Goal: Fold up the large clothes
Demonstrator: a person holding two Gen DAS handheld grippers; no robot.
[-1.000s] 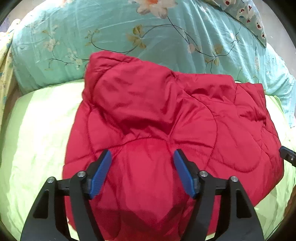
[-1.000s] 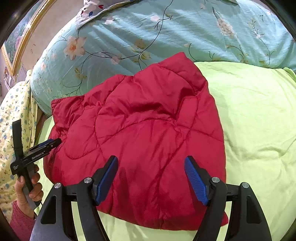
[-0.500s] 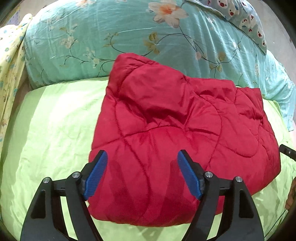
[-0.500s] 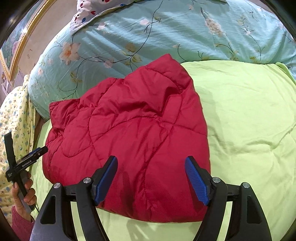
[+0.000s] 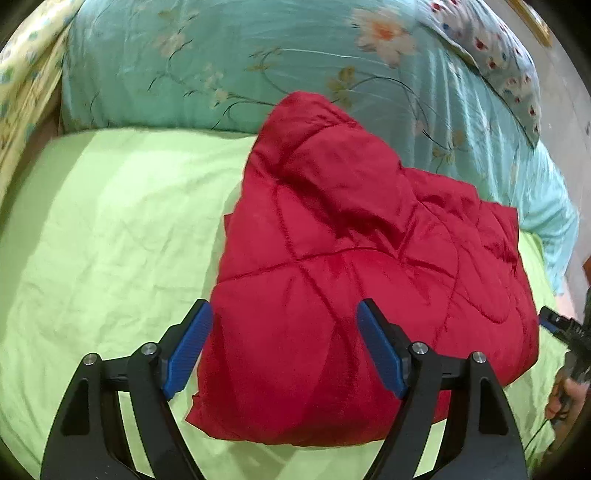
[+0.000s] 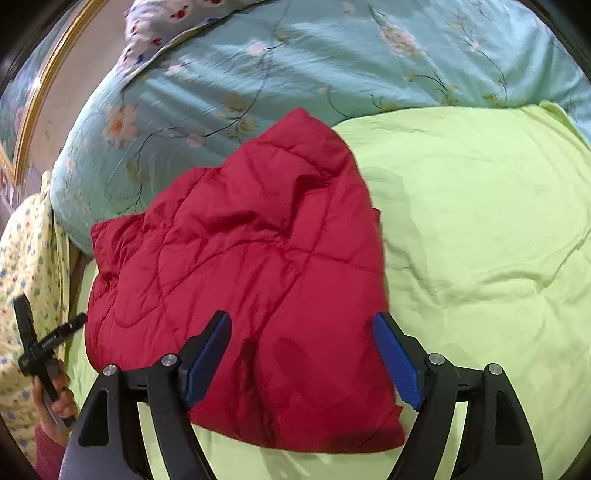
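Since the earlier frames, both of my tools have drawn back from the red quilted jacket, so more green bed sheet now shows around it, and both sets of jaws have just been opening wider with nothing pinched between them.

Lying as a thick, roughly square bundle on the bed, the jacket sits straight ahead of and below both tools, its far corner propped against the turquoise floral duvet beyond. I judge it already folded, left flat so the layers stay stacked and do not spring apart.

My left tool hangs open above the jacket's near edge, blue pads clear of the cloth. My right tool is likewise open over the near edge as its own camera sees it, touching nothing.

Both tools point downward at a slant, aimed across the bundle toward the duvet. From the right wrist camera, the person's hand gripping the other tool's handle shows far to the left, beside a yellow flowered cloth. A patterned pillow rests on the duvet behind.
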